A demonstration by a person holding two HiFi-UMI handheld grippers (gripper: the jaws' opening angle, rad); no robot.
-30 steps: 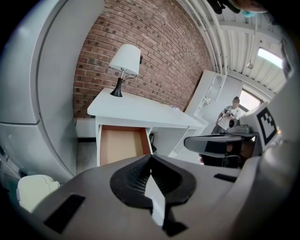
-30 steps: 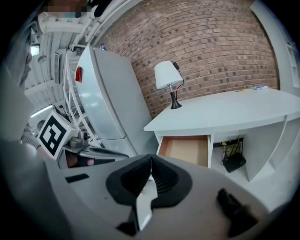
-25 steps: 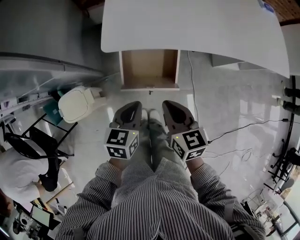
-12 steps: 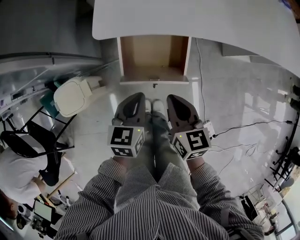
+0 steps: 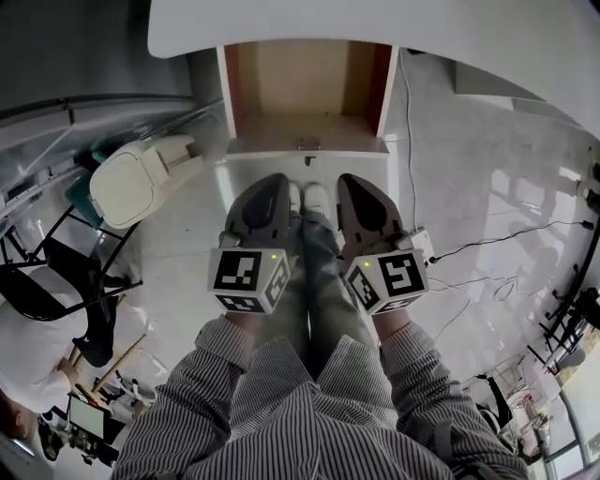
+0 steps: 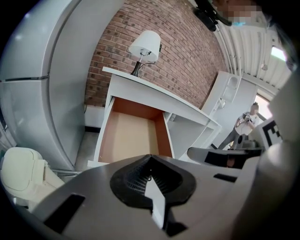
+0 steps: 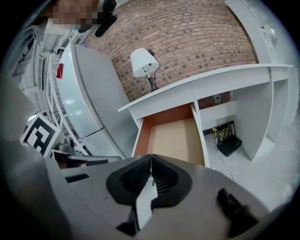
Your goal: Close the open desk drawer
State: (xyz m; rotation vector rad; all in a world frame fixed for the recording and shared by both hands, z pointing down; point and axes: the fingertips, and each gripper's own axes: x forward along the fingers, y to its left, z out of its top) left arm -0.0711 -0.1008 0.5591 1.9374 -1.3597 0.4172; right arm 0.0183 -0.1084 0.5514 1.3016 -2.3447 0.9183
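The open drawer [image 5: 305, 89] juts out from under the white desk [image 5: 375, 28]; its wooden inside is empty and a small knob [image 5: 307, 143] sits on its white front. The drawer [image 6: 129, 133] fills the middle of the left gripper view, and the drawer [image 7: 176, 136] shows likewise in the right gripper view. My left gripper [image 5: 269, 185] and right gripper [image 5: 352, 185] hang side by side just short of the drawer front, both shut with nothing held. Their tips are apart from the drawer.
A white lidded bin [image 5: 127, 183] stands left of the drawer. A black chair [image 5: 56, 281] and a person in white [image 5: 33, 347] are at far left. Cables [image 5: 487, 253] run across the floor on the right. A lamp [image 6: 145, 47] stands on the desk.
Both grippers and the head have moved closer to the desk; the drawer looms larger and sits higher in view. Jaws stay shut.
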